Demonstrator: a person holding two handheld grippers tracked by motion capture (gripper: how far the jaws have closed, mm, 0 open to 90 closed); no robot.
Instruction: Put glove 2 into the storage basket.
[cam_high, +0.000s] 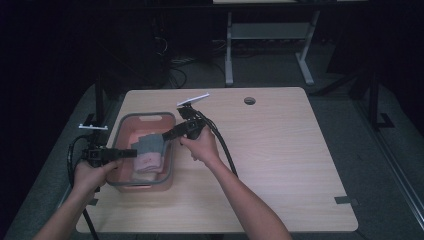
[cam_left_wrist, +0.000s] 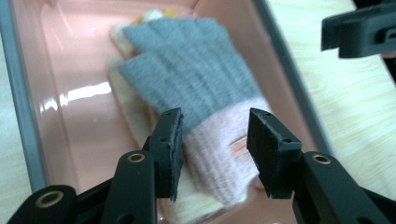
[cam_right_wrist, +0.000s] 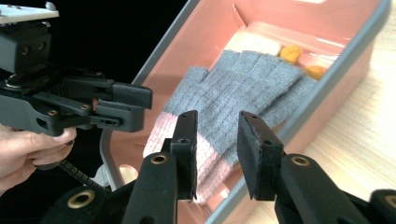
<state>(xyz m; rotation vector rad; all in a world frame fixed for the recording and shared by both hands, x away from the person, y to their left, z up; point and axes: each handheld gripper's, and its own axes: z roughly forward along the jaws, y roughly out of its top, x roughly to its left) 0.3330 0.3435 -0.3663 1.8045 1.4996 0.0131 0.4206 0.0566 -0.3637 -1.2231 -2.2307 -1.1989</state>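
**benchrat:** ok so what's in the pink bin (cam_high: 170, 150)? High view has it in the left half of the frame, on the light wooden table (cam_high: 280, 165), grey rim all round

**knitpick:** a grey knit glove (cam_left_wrist: 196, 74) with a pale pink cuff, lying on top of a cream-coloured one (cam_left_wrist: 135, 116). In the right gripper view there's a couple of orange fingertips (cam_right_wrist: 292, 53) poking out past the grey fingers, upper right of the frame. From above the pile sits mid-bin

**benchrat:** and the grippers?

**knitpick:** left gripper (cam_left_wrist: 215, 144) comes in from the bottom of its own view, jaws spread, with the pink cuff showing in the gap between them. Can't tell if either pad actually touches the cuff. Nothing's pinched

**benchrat:** right one?

**knitpick:** right gripper (cam_right_wrist: 217, 149) is over the bin's right-hand rim in the high view, jaws apart too, a narrower gap, gripping nothing. Through that gap you see the grey glove where grey meets pink

**benchrat:** so both pointed at the same glove

**knitpick:** yep, from opposite sides of the bin. The left one also shows at the left of the right gripper view, with a hand (cam_right_wrist: 28, 149) wrapped round it
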